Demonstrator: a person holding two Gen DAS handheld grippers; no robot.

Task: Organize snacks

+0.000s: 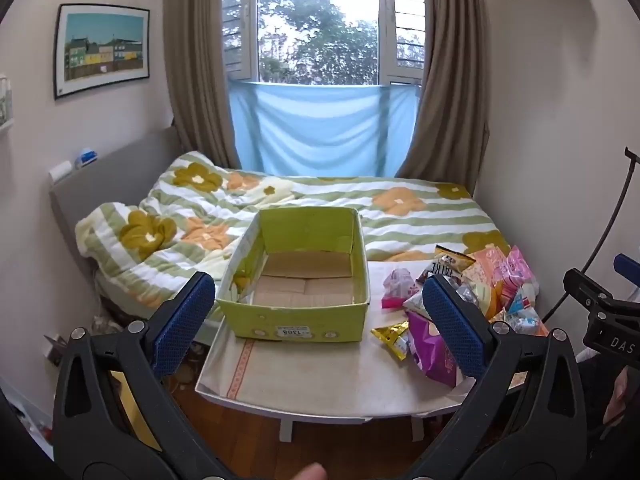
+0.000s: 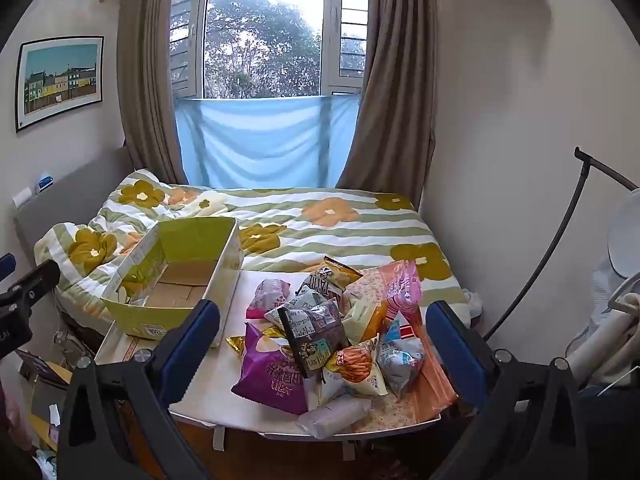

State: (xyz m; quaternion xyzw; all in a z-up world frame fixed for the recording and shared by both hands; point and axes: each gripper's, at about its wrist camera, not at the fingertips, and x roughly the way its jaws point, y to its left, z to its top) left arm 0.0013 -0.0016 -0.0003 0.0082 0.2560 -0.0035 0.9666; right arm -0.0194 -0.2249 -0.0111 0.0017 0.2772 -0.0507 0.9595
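Observation:
An empty yellow-green cardboard box [image 1: 296, 312] stands on the left part of a small white table [image 1: 320, 376]. It also shows in the right wrist view [image 2: 152, 316]. A pile of snack packets [image 1: 460, 300] lies on the table's right side; in the right wrist view the pile [image 2: 332, 332] includes a purple bag [image 2: 272, 376], a dark packet [image 2: 316, 336] and a pink bag [image 2: 400, 284]. My left gripper [image 1: 316, 320] is open and empty, held back from the box. My right gripper [image 2: 324, 344] is open and empty, held back from the pile.
A bed with a flowered quilt [image 1: 360, 208] lies behind the table, under a window with brown curtains. Clutter sits on the wooden floor at the left [image 2: 44, 380]. A black lamp stand [image 2: 560, 248] and white objects are at the right wall.

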